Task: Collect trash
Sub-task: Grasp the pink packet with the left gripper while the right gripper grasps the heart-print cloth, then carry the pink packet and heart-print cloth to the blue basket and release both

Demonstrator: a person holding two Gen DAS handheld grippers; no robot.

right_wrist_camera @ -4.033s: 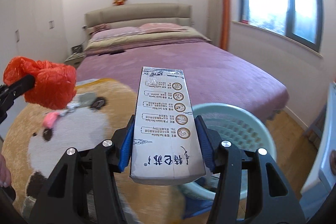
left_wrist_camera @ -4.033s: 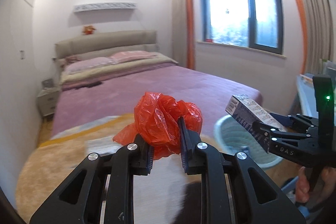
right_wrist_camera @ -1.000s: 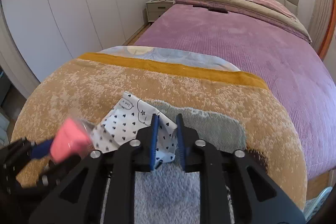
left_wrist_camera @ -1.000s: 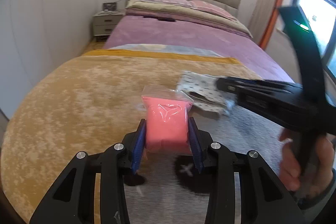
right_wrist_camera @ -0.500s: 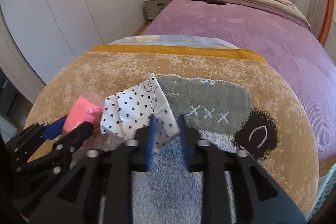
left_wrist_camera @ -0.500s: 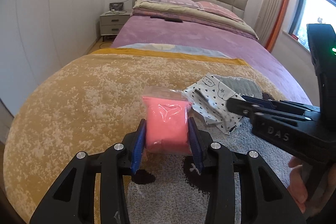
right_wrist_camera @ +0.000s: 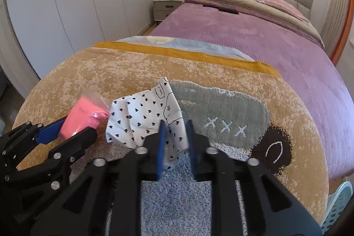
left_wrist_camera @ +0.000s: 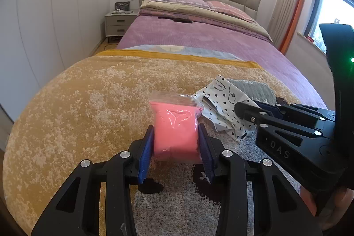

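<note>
Pink packet (left_wrist_camera: 176, 129) between blue pads (left_wrist_camera: 145, 154). At its 2 o'clock, a white wrapper (right_wrist_camera: 143, 118) with black hearts. Ochre rug (left_wrist_camera: 88, 103) with grey patch, white crosses. Purple bedspread (right_wrist_camera: 254, 37); black grippers.

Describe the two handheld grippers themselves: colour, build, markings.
Both are matte black plastic with triangular cut-outs and silver screw heads. The left gripper and right gripper have blue pads on their fingers. The right bears "DAS" lettering and a green light.
</note>
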